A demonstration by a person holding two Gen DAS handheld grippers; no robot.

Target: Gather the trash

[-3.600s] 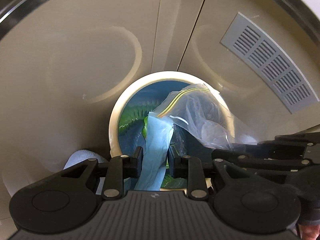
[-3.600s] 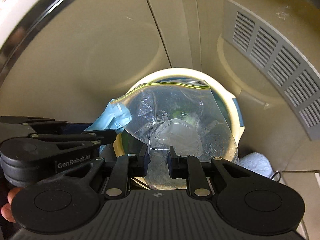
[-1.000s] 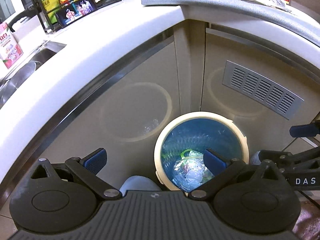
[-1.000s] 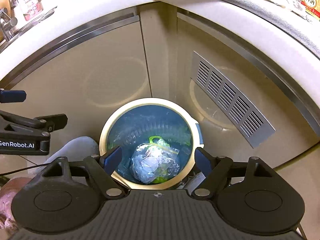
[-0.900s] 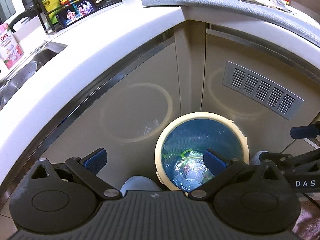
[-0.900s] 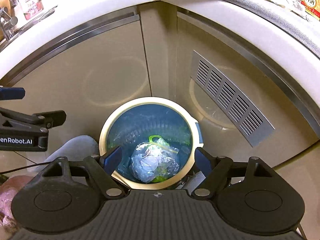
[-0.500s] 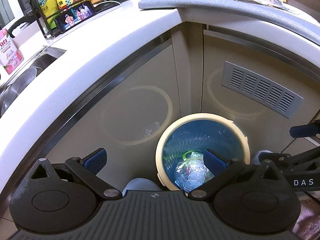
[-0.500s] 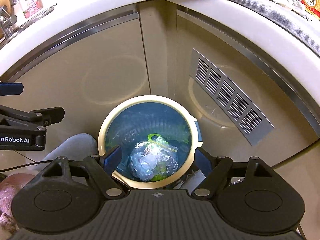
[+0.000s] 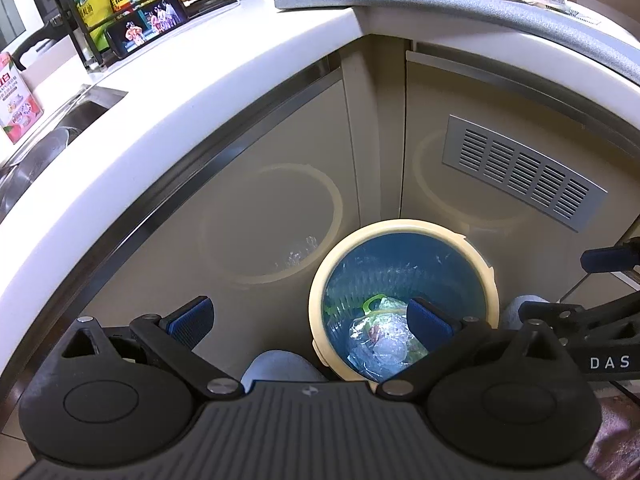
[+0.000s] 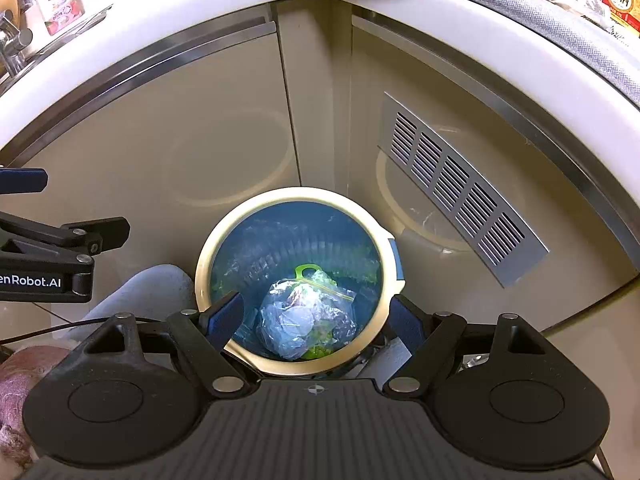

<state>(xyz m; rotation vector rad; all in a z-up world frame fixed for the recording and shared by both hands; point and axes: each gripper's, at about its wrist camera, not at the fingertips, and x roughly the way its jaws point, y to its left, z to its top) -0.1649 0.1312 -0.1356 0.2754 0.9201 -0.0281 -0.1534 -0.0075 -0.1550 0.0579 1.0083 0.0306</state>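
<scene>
The bin [image 10: 206,256] mouth is left open from above; it is hemmed behind by cabinet doors [image 10: 160,152] beneath the overhanging bench [image 9: 224,76].

Beige corner cabinet doors [image 9: 280,168] under a white countertop [image 9: 208,80] — grey vent grille [image 10: 460,188], steel sink [image 9: 44,140].

The left gripper [image 9: 308,320] points steeply downward, its blue-padded jaws spread wide with nothing between them. The right gripper [image 10: 316,320] tilts down likewise, jaws wide and empty. Each shows at the other's frame edge.
</scene>
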